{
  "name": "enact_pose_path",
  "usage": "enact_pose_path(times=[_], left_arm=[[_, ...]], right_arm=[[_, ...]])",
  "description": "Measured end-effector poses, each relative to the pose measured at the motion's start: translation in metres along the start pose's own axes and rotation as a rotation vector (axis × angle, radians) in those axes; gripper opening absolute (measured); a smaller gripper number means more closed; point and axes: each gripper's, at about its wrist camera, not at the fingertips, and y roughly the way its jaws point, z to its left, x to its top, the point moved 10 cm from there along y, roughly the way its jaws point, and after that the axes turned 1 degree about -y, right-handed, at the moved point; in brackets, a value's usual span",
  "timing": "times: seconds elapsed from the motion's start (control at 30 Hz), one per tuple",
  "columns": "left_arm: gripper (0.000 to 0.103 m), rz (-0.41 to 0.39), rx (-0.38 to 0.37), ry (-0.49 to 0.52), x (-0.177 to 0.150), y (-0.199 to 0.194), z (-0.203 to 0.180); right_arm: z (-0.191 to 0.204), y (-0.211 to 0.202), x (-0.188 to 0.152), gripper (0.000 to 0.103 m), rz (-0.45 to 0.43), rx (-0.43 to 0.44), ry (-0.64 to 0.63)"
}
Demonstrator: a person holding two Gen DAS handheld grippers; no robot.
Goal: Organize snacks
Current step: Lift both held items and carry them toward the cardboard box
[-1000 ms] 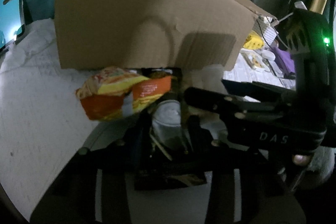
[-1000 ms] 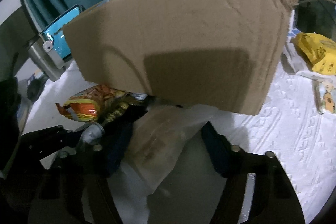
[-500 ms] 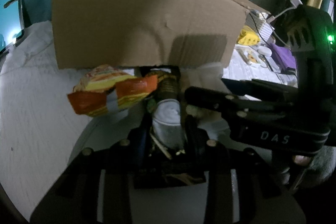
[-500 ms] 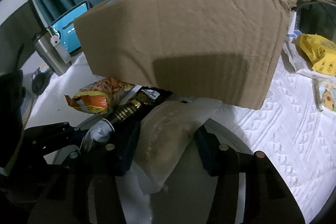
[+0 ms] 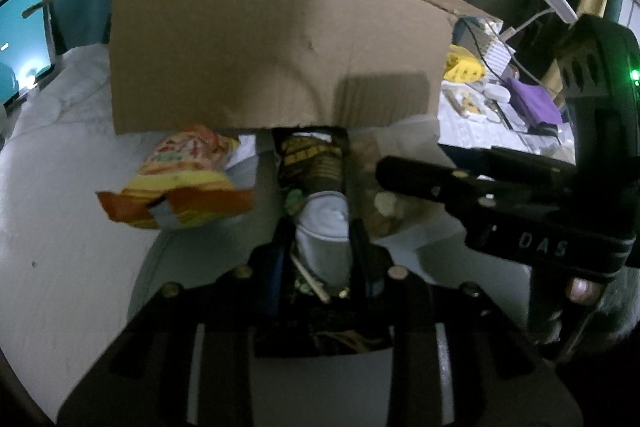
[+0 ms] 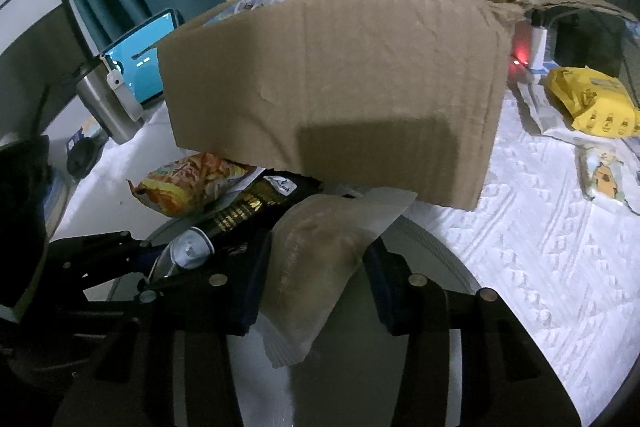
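Left wrist view: the left claw point(image 5: 320, 239) is pressed together on a dark snack packet with gold print and a pale, silvery end point(image 5: 318, 183), its 2 black fingers pinching that end from both sides. To the packet's left, an orange and yellow crinkled chip bag point(image 5: 180, 187) lies on the white surface, half tucked under the hanging front flap of the brown corrugated cardboard box point(image 5: 272, 43). The right claw point(image 5: 404, 175) enters from the right as a black bar; only this view shows the fingertip of the hand point(image 5: 582, 289) gripping its handle and the green light on its body.

Right wrist view: the right claw point(image 6: 316, 267) has its jaws closing around a translucent, cloudy plastic pouch with brownish contents point(image 6: 316, 259); the pouch sits between the 2 fingers, and both pads appear to touch its sides. Only here does the open top of the box point(image 6: 332, 83) show, with pale wrapped items inside. This view alone also gives a steel tumbler point(image 6: 108, 103), a lit tablet screen point(image 6: 140, 59), a yellow packet point(image 6: 592, 103) on white quilted bedding point(image 6: 540, 247), and the gold-printed packet point(image 6: 240, 215) from its side, beside the chip bag point(image 6: 188, 183).
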Motion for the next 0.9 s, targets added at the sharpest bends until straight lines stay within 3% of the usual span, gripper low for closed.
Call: enact_pose_path(times=[0.9], left_arm=[[0.028,-0.115,-0.021,0.042,-0.005,-0.070,-0.027]], right_arm=[[0.019,-0.080,-0.004,0.047,-0.127,-0.047,-0.026]])
